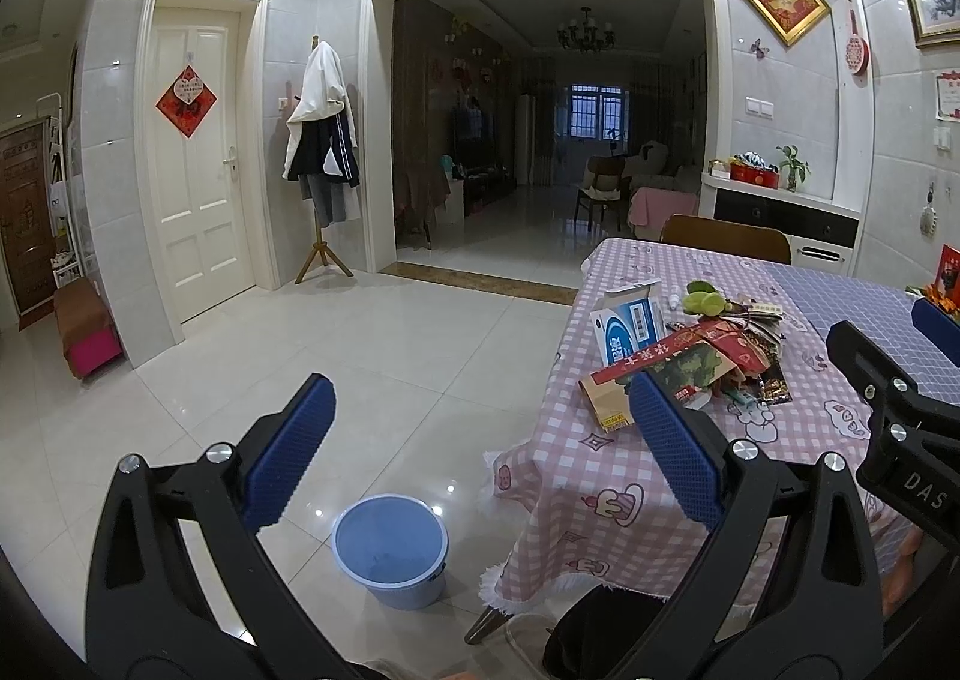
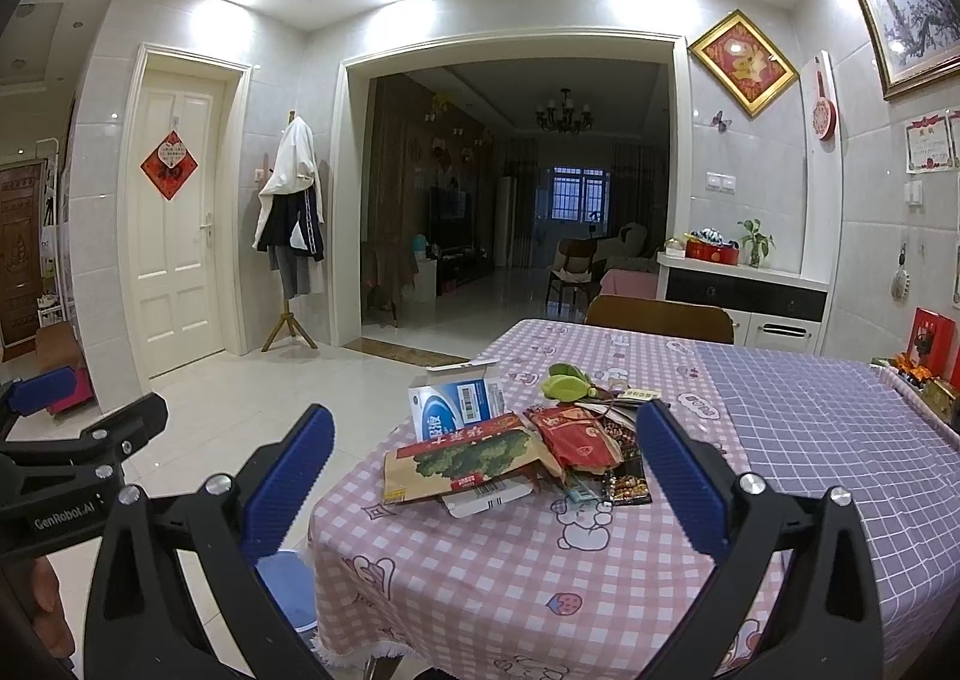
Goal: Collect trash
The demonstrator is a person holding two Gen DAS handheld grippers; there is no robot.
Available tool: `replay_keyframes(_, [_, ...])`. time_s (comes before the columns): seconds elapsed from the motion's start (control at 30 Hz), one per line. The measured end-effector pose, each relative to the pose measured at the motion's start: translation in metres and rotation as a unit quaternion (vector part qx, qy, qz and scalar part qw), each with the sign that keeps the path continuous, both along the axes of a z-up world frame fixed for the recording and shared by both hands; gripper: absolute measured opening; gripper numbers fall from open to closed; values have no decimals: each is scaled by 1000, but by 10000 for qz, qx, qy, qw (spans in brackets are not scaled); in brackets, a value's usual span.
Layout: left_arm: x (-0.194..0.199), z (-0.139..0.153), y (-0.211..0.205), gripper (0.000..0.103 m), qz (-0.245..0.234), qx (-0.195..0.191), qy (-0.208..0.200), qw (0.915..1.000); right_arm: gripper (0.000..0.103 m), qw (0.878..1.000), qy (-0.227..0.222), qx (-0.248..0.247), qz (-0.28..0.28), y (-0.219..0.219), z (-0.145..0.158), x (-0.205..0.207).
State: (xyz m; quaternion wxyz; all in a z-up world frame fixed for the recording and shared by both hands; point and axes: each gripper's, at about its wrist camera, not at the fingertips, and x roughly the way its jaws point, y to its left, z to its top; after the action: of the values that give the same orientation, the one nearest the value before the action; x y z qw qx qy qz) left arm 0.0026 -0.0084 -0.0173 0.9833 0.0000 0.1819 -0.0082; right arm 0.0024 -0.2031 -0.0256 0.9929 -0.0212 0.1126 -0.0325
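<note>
Both grippers, left [image 1: 477, 443] and right [image 2: 485, 479], gape empty. Trash pile [image 2: 516, 440] on table [image 2: 810, 440], near left corner; bucket [image 1: 390, 548] on floor left. Judgement: pinch top brown packet [image 2: 462, 464] first, carry over bucket.

1. The left gripper [image 1: 480, 440], black-framed with blue ribbed pads, hangs wide open above the pale tiled floor.
2. A round light-blue plastic bucket [image 1: 390, 551] stands on the floor just beside the table corner.
3. A pink-checked cartoon-print tablecloth [image 1: 600, 500] covers the table.
4. A heap of paper and foil wrappers [image 1: 708, 356] lies on the cloth, beside a blue-and-white cardboard box [image 1: 627, 329].
5. The right gripper [image 1: 888, 380] shows at the right edge, over the table.
</note>
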Motion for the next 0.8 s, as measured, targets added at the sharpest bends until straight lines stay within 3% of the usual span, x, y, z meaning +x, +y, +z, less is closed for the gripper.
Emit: replay_keyframes(0.8, [8, -6, -1, 97, -21, 52, 156, 9999, 99, 9997, 174, 142, 5, -5, -3, 9])
